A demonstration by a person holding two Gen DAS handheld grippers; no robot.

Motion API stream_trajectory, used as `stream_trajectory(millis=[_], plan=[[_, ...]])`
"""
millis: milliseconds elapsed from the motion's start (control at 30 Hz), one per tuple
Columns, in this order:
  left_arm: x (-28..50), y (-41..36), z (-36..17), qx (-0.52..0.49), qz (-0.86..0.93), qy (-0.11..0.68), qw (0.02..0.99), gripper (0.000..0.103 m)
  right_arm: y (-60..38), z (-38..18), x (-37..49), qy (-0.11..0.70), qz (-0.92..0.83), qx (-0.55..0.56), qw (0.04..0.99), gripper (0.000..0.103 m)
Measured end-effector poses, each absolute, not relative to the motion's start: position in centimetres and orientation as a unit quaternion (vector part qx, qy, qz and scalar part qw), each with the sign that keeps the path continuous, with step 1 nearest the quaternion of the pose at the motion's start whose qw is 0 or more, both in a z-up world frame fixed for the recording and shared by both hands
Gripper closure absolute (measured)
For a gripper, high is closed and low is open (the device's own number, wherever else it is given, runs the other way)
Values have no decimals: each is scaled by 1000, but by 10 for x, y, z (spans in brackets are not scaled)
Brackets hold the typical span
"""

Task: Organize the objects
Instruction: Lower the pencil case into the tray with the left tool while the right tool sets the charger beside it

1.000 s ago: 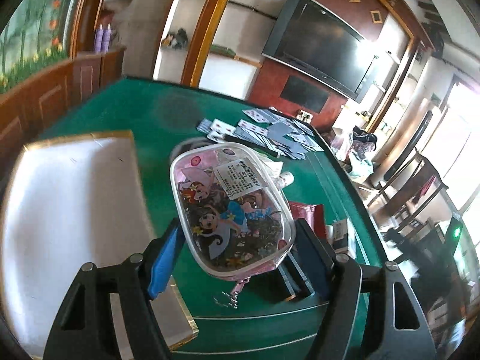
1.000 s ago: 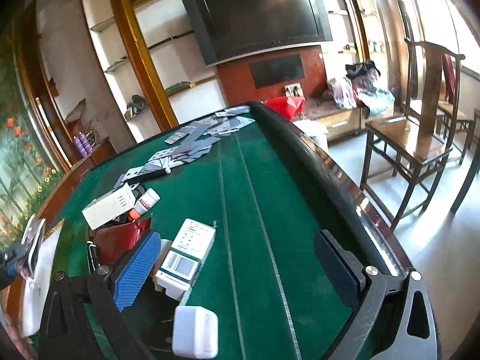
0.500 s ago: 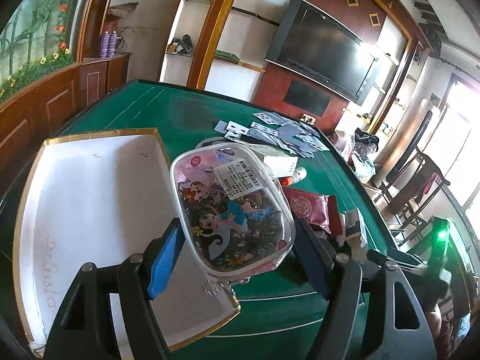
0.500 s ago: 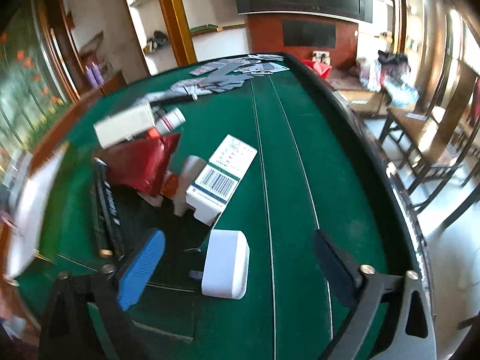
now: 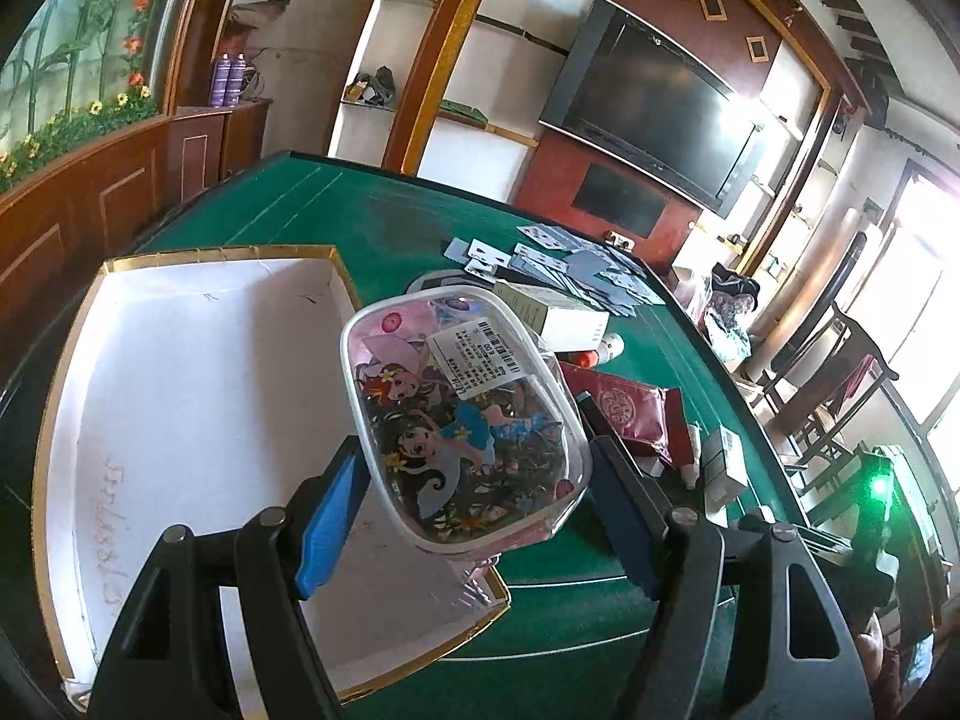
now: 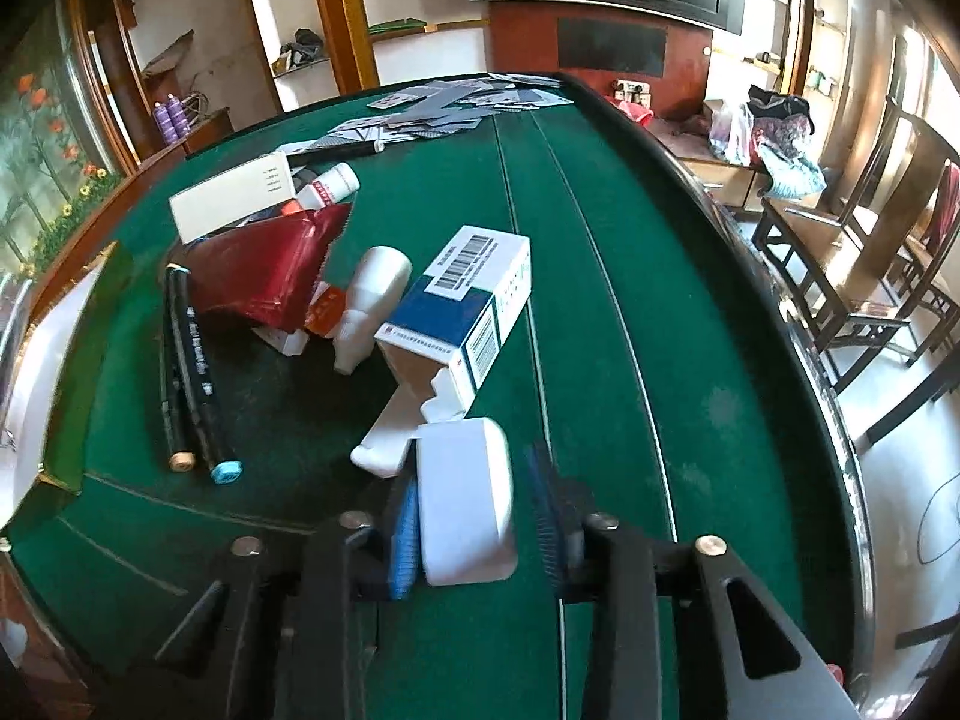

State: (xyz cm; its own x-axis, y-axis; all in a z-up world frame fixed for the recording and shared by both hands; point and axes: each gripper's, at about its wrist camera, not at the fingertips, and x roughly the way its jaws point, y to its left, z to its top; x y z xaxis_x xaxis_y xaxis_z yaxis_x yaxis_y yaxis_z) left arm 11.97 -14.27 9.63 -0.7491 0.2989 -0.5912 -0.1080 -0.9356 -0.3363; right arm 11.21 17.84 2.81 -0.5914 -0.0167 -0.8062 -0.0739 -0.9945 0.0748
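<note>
your left gripper (image 5: pixel 474 510) pinches the clear cartoon pouch (image 5: pixel 462 420) over the white gold-rimmed box (image 5: pixel 180 372), likely to drop it in. your right gripper (image 6: pixel 474 516) has just been closing around the white case (image 6: pixel 465 504) on the green table (image 6: pixel 630 300); right-pad contact is blurred.

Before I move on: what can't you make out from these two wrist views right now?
- Left wrist: cartoon pouch hides part of the white box floor.
- Left wrist: pouch label print too small to read.
- Right wrist: white case between the right gripper pads; right-pad contact blurred.
- Right wrist: markers lettering unreadable.
</note>
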Motion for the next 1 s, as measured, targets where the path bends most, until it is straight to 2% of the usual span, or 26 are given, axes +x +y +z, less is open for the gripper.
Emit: stream_trajectory(millis=[267, 467, 733, 1000], plan=[[125, -170, 109, -325, 929, -148, 96, 30, 169, 63, 136, 58, 904, -424, -15, 76], [125, -203, 129, -309, 938, -140, 66, 30, 126, 102, 127, 72, 910, -397, -99, 76], [83, -249, 130, -324, 938, -124, 21, 30, 13, 126, 72, 95, 866, -416, -259, 76], [9, -284, 87, -386, 909, -159, 11, 30, -115, 110, -10, 70, 844, -450, -285, 76]])
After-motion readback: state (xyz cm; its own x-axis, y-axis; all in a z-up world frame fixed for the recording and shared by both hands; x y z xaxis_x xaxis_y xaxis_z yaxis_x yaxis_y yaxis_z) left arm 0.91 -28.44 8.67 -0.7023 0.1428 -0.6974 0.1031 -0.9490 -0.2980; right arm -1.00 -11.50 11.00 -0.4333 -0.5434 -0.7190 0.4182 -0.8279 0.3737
